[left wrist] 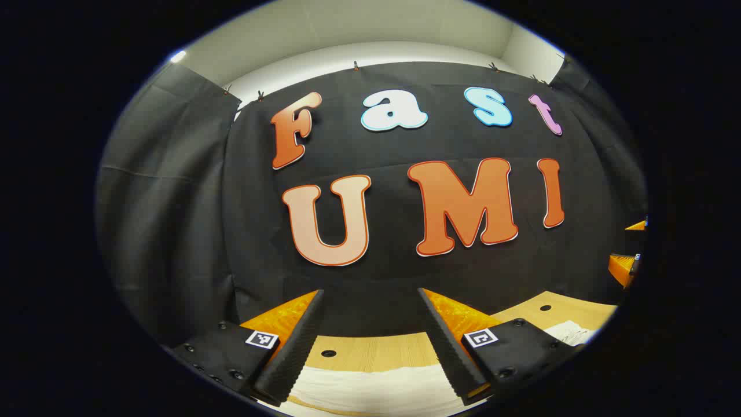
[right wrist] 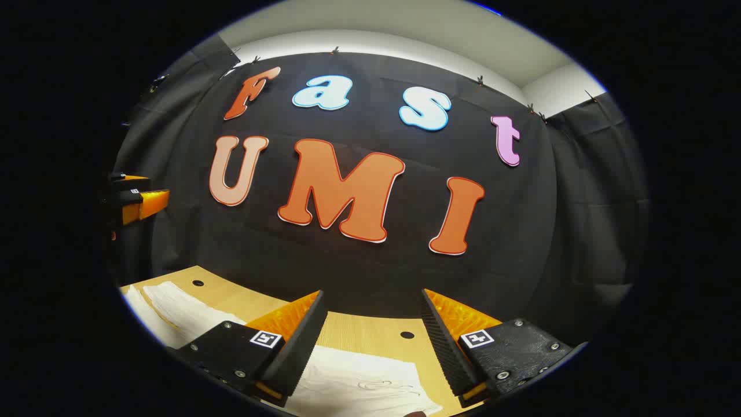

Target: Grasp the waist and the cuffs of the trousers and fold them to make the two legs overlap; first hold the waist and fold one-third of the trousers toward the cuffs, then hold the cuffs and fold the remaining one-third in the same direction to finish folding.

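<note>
Ahead of both my grippers hangs the black cloth wall (left wrist: 191, 220), taking up most of what each camera sees, with a pale ceiling strip above it. Below it runs the wooden table (left wrist: 370, 350), light-grained and dotted with small dark holes.

On that table lie the white trousers (right wrist: 359, 379). In the left gripper view the fabric spreads low between and under my fingers, with another bit of it off to the right edge. In the right gripper view one part lies just beneath the gap between the fingers, and a second length runs along the table toward the lower left. Which end is waist and which is cuffs I cannot tell.

I hold both tools raised above the table and pointed nearly level at the wall. My left gripper (left wrist: 370, 298) has its fingers spread wide with nothing between them. My right gripper (right wrist: 373, 298) is likewise spread apart and holding nothing. From the right gripper view, the left gripper appears at the far left edge.
</note>
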The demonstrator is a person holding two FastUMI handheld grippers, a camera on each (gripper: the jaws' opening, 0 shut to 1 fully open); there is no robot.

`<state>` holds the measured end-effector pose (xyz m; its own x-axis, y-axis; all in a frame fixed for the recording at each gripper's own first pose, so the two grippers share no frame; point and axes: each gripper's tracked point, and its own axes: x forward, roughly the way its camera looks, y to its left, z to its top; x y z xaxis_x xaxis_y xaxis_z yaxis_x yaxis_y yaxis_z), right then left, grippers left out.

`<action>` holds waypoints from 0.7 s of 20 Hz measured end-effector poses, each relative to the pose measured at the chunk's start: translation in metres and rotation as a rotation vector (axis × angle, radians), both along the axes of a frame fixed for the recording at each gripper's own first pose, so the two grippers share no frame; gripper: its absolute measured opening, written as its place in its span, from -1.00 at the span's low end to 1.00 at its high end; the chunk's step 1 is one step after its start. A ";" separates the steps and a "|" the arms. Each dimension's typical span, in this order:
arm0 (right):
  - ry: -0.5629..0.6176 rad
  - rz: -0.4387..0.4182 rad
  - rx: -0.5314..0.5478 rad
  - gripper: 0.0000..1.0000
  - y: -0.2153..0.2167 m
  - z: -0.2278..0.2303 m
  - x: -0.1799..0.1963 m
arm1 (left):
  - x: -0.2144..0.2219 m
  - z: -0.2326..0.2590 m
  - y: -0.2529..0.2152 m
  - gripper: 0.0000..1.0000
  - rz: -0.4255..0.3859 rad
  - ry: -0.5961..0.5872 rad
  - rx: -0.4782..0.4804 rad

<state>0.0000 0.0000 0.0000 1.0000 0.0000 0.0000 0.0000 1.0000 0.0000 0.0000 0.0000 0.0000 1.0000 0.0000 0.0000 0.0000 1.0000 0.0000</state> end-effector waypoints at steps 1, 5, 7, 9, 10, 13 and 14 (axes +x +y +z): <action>0.002 -0.001 0.004 0.93 -0.001 -0.002 -0.001 | -0.002 -0.001 0.003 1.00 0.007 0.003 0.004; -0.005 -0.010 0.008 0.93 -0.006 -0.002 0.004 | -0.013 -0.004 0.007 1.00 0.019 0.008 0.047; -0.006 0.012 0.029 0.93 0.001 -0.001 0.006 | -0.018 -0.007 0.005 1.00 0.015 0.016 0.049; -0.010 0.031 0.038 0.93 0.007 0.000 0.008 | -0.022 -0.004 0.009 1.00 0.026 0.019 0.040; -0.014 0.040 0.039 0.93 0.010 0.002 0.010 | -0.024 -0.005 0.013 1.00 0.036 0.019 0.039; -0.017 0.056 0.040 0.93 0.017 0.005 0.016 | -0.029 -0.005 0.023 1.00 0.070 0.014 0.042; -0.019 0.061 0.043 0.93 0.019 0.007 0.018 | -0.030 -0.007 0.026 1.00 0.077 0.019 0.039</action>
